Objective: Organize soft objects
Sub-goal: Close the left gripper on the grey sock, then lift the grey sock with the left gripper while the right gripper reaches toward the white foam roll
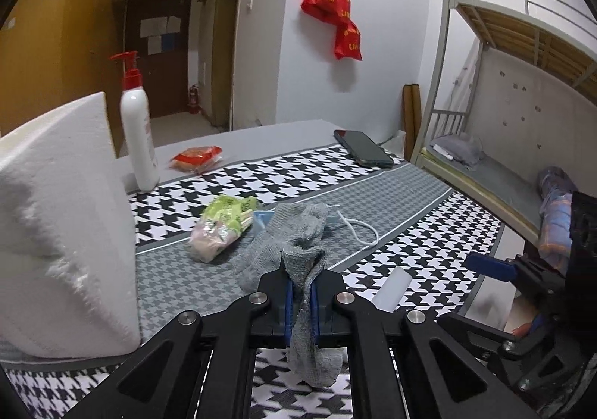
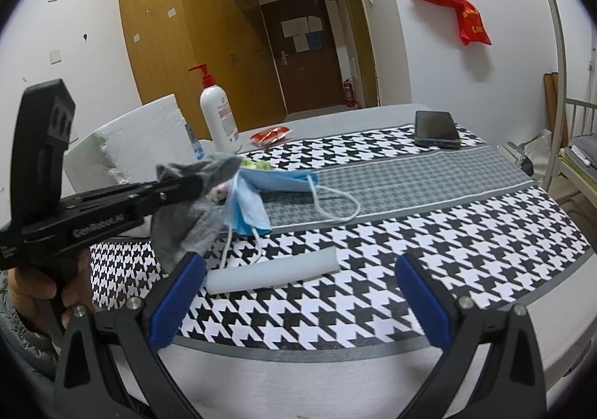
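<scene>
My left gripper (image 1: 301, 294) is shut on a grey sock (image 1: 294, 247). The sock is pinched between the blue pads, one end drooping below the jaws and the other resting on the table. Seen from the right wrist, the left gripper (image 2: 199, 184) holds the sock (image 2: 179, 228) just above a blue face mask (image 2: 257, 202) with white ear loops. My right gripper (image 2: 298, 292) stands open near the table's front edge. A white cylinder (image 2: 272, 275) lies on the cloth between and just beyond its fingers, untouched. A green snack pack (image 1: 224, 225) lies beside the mask (image 1: 261, 221).
A white foam block (image 1: 63, 232) stands at the left. Behind it are a pump lotion bottle (image 1: 138, 135) and a red packet (image 1: 196, 158). A phone (image 1: 362, 148) lies at the far right of the houndstooth cloth (image 1: 429, 255). A bunk bed (image 1: 503, 176) stands beyond the table's right edge.
</scene>
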`<state>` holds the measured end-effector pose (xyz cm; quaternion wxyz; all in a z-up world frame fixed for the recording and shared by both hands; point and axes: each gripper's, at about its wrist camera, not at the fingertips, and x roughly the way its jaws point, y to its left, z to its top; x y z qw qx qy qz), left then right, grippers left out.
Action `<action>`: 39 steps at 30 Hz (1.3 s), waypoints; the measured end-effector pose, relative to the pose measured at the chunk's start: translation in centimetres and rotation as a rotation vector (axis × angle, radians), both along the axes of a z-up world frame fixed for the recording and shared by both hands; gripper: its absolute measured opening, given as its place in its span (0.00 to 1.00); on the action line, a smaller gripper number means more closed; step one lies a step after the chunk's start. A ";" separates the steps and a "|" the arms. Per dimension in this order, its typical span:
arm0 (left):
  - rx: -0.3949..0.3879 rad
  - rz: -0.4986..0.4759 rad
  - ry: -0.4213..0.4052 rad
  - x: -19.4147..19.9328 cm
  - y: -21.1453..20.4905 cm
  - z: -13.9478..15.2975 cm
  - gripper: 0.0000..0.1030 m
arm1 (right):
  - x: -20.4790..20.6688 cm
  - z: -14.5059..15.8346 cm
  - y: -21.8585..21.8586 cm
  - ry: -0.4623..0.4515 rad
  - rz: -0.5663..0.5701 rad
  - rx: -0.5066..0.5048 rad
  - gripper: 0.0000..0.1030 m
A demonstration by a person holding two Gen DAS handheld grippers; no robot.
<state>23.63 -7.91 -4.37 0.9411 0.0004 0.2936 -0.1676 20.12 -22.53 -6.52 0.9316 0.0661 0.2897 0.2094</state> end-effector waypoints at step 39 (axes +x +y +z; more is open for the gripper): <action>-0.047 0.049 -0.107 -5.0 5.3 1.0 0.07 | 2.8 -2.6 7.2 0.183 -0.094 -0.251 0.99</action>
